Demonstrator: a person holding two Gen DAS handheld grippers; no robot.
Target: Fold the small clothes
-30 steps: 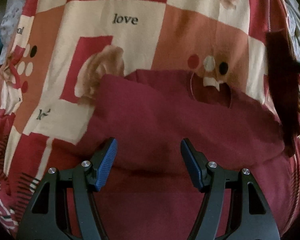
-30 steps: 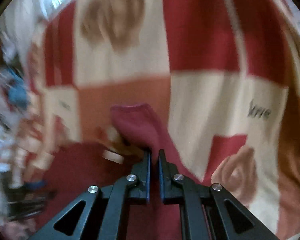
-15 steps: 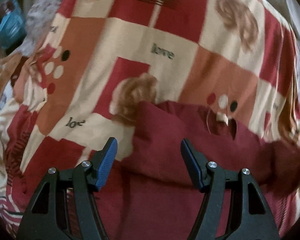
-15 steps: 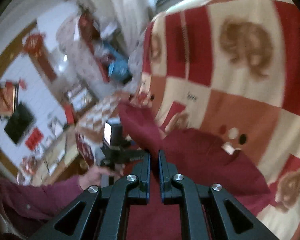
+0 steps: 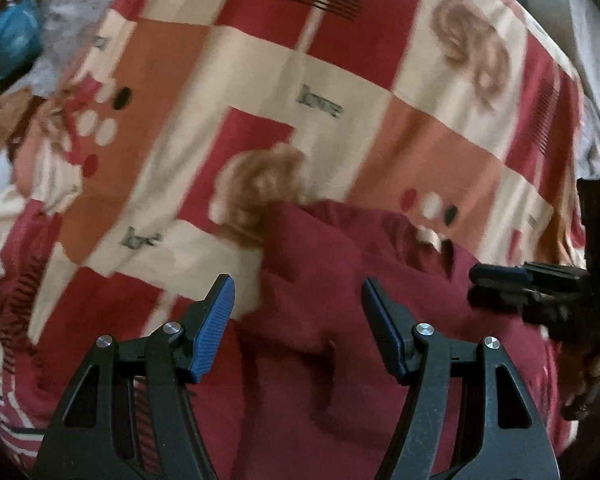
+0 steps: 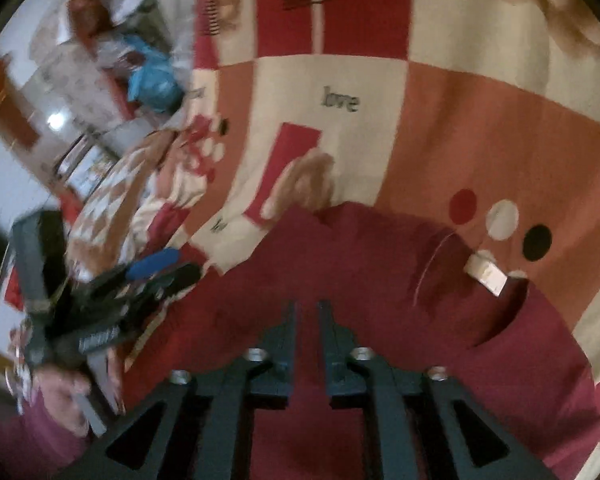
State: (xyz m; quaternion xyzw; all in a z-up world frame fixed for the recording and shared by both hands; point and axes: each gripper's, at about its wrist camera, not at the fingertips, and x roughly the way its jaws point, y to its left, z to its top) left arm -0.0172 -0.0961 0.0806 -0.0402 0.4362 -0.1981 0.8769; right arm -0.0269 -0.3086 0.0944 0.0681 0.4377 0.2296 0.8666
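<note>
Nearest me, my left claw (image 5: 298, 322) hangs wide and empty just above the maroon garment (image 5: 380, 360), and my right claw (image 6: 305, 322), narrow with jaws opening, has only cloth below it, nothing gripped. The garment lies spread on the patterned blanket (image 5: 260, 80), its collar and white label (image 6: 486, 274) at the far edge, near the blanket's three dots. The picture is blurred, so I think a sleeve lies folded across the body; I'd next take the near hem at both corners and bring it level toward the collar.
</note>
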